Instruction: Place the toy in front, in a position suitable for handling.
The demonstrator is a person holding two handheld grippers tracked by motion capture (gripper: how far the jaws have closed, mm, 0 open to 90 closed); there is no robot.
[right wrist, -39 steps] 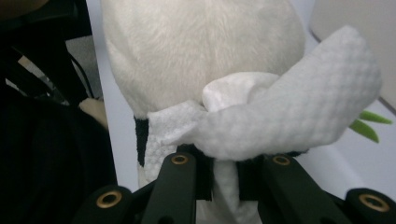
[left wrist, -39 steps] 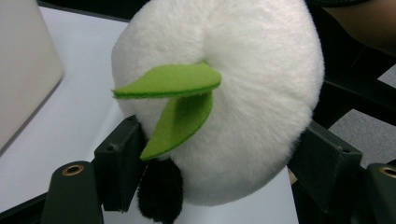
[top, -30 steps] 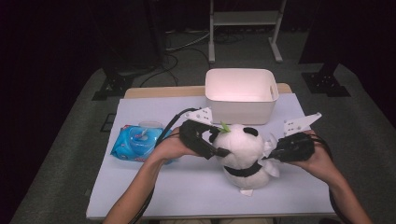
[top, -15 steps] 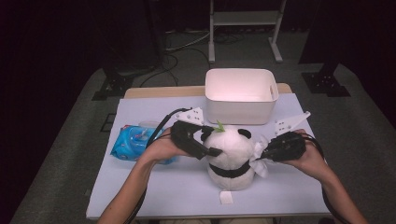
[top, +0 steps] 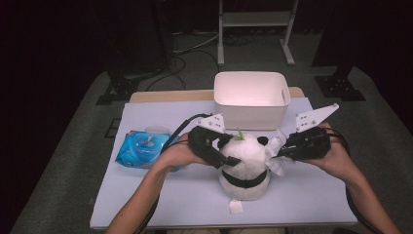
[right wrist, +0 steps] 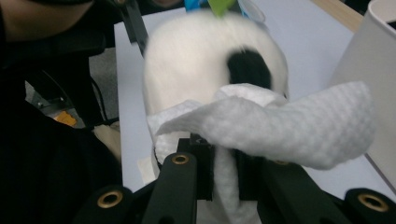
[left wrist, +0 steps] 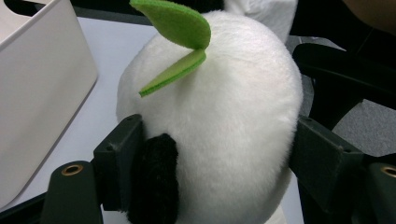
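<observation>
The panda (left wrist: 219, 130) is clamped by the left gripper (top: 221, 156); the wipe (right wrist: 280, 123), pinched by the right gripper (right wrist: 224, 172), may be snagged and dropped.

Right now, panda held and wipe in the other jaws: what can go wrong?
1. The left gripper squeezes only the plush panda's soft round head, so it may slip or twist out.
2. The right gripper pinches the white wipe at one bunched fold; rubbing could pull it free.
</observation>
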